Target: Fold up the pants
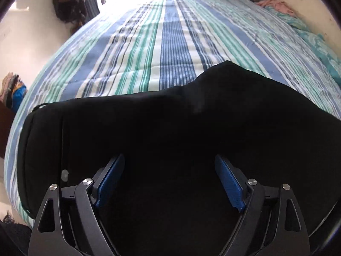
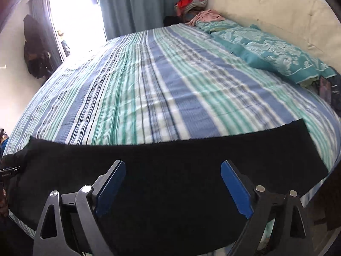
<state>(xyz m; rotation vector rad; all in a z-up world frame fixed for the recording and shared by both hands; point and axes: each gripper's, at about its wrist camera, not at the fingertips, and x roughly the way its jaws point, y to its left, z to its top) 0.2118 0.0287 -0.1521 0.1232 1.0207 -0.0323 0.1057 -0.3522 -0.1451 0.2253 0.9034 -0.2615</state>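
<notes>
Bed (image 2: 149,89): striped cover in blue, green and white; carries everything listed here.

Pants (image 1: 170,132): black, laid flat along the near edge of the bed, running side to side. They look already doubled leg on leg, though the dark cloth hides the layers, so that is a guess.

Pillow (image 2: 275,53): turquoise, patterned, at the bed's far right edge by the headboard; well apart from the pants.

Left gripper (image 1: 169,181): jaws wide, nothing between them, over the waist end of the pants.

Right gripper (image 2: 172,188): jaws wide, empty, over the leg part of the pants.

Step in hand: between grasps, with neither gripper holding cloth. Next move, as judged: each gripper takes a fresh pinch at a corner of the cloth, to carry one end over the other.

Views compared: the left wrist view shows the waistband at the bed's near left corner and a hump in the far edge of the cloth; the right wrist view alone shows the square hem end toward the bed's right edge.
</notes>
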